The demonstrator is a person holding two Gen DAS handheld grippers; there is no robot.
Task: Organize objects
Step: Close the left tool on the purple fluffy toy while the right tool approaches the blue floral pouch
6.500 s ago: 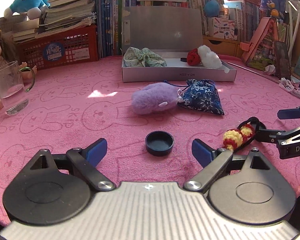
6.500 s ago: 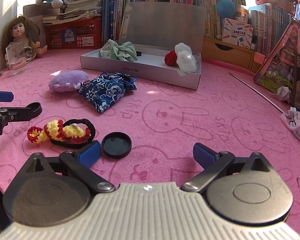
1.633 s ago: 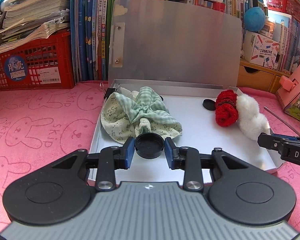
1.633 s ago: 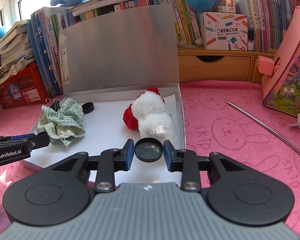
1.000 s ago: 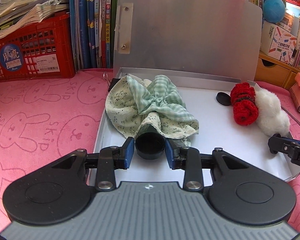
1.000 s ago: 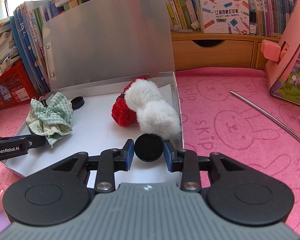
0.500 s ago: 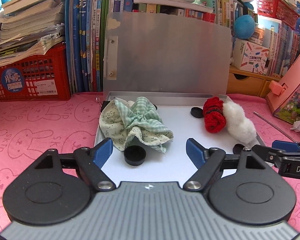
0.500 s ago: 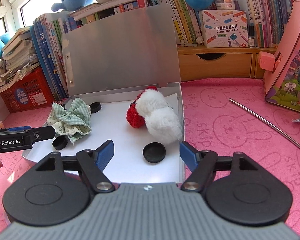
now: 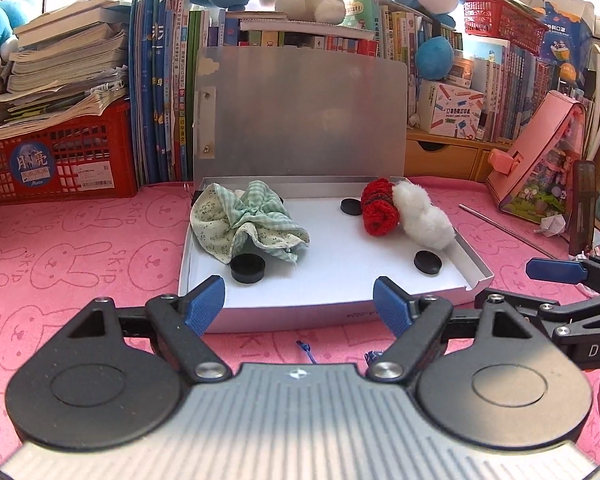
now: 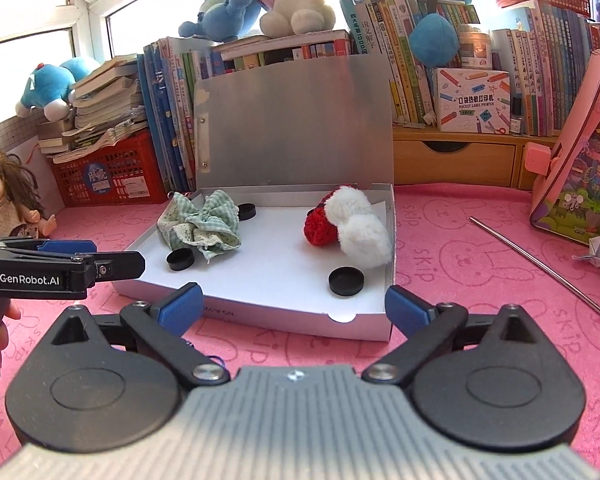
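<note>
Caps lie in the open box [image 9: 474, 268], all beyond both pairs of jaws. Going left to right in the left wrist view: one cap [image 9: 247, 268] sits just past the left gripper [image 9: 299, 304], touching the front edge of the green cloth [image 9: 246, 224]; a second cap [image 9: 350, 205] lies far back, just beside the red yarn piece [image 9: 379, 213]; a third cap [image 9: 428, 262] rests near the box's right wall, below the white fluffy piece [image 9: 422, 218]. The left jaws stand well apart with nothing between them. The right gripper [image 10: 294, 306] has its jaws opening wide, also with nothing between them, and the third cap lies just ahead of them inside the box.

Judging by this, the placing step looks finished for both hands, and the step in hand is pulling clear of the box. The next move likely calls for finding whatever remains on the pink surface [image 9: 80, 248]; a bit of blue cord [image 9: 306, 350] shows right under the left jaws, mostly hidden by the gripper body.

Around the box: a red crate [image 9: 60, 156] far left, books [image 9: 160, 92] behind the raised lid [image 9: 300, 112], a metal rod [image 10: 540, 264] and a pink toy house [image 10: 580, 152] to the right. The two grippers hang close together, so they could knock each other or the box's front wall.
</note>
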